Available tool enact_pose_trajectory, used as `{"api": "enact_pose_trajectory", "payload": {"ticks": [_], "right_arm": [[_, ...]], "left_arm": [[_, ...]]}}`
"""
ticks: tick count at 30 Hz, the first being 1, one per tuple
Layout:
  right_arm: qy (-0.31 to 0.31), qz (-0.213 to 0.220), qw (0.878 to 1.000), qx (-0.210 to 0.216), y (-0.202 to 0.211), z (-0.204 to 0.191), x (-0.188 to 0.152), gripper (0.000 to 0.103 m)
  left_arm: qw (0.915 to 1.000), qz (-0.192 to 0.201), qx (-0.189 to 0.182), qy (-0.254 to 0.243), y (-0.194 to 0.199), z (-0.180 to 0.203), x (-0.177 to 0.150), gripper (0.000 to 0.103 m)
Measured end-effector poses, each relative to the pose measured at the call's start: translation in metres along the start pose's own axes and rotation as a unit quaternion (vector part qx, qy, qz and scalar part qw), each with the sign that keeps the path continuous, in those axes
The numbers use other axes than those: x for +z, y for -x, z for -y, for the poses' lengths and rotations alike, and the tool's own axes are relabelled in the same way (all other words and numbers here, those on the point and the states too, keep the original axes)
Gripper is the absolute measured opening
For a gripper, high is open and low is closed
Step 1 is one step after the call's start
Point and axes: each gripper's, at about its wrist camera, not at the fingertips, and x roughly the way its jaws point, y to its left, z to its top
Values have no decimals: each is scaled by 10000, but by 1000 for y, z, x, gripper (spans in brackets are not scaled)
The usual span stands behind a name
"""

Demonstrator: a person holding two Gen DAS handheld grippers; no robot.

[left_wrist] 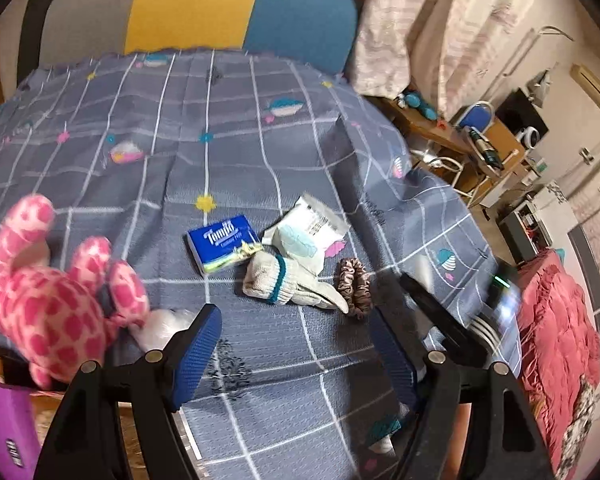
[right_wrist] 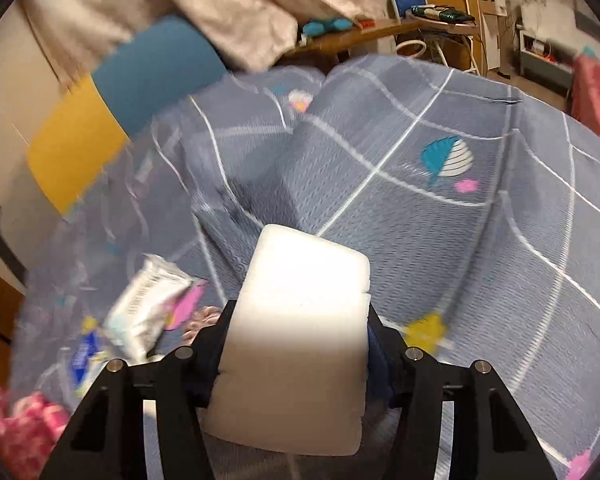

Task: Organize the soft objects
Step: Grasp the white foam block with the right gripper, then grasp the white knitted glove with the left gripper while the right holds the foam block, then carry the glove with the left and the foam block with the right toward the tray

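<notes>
We worked over the checked bedspread (left_wrist: 260,128), where the pink plush toy (left_wrist: 40,300) lay at the left edge, seemingly already sorted aside. Our right gripper (right_wrist: 296,344) was clamped on the white foam block (right_wrist: 296,332), its long axis pointing forward along the fingers, lifted clear for carrying. Our left gripper (left_wrist: 296,356) hung with its jaws apart and empty, short of the glove (left_wrist: 288,284), tissue pack (left_wrist: 220,242) and scrunchie (left_wrist: 354,286).
</notes>
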Motion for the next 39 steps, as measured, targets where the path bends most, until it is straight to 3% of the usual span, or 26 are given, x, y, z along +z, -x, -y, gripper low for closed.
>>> {"api": "enact_pose_trajectory", "payload": {"ticks": [6,14,19,24,29,32,39], "right_arm": [[-167,460,9973,540,52,24,-39,58],[603,623,9932,776,57,4,-100,58],[683,606,9927,789,49,-2,-109,58],[646,538,9937,738,44,1,-112,58],[434,460,9950,779,38,8,-112,59],[406,484,9948,795,39,9,-114,58],[425,526,9952,710,40,8,-115,58]], "left_arm": [[9990,-378,87,221,-52,10,9,77],[9951,-661,712,-160,-113,13,16,82],[9936,-769,823,-129,-133,8,17,83],[9887,-951,1048,-486,-159,10,15,83],[9912,-879,886,-436,-156,9,14,54],[9918,-907,829,-359,-148,9,11,48],[9965,-583,544,-231,-104,11,2,46]]}}
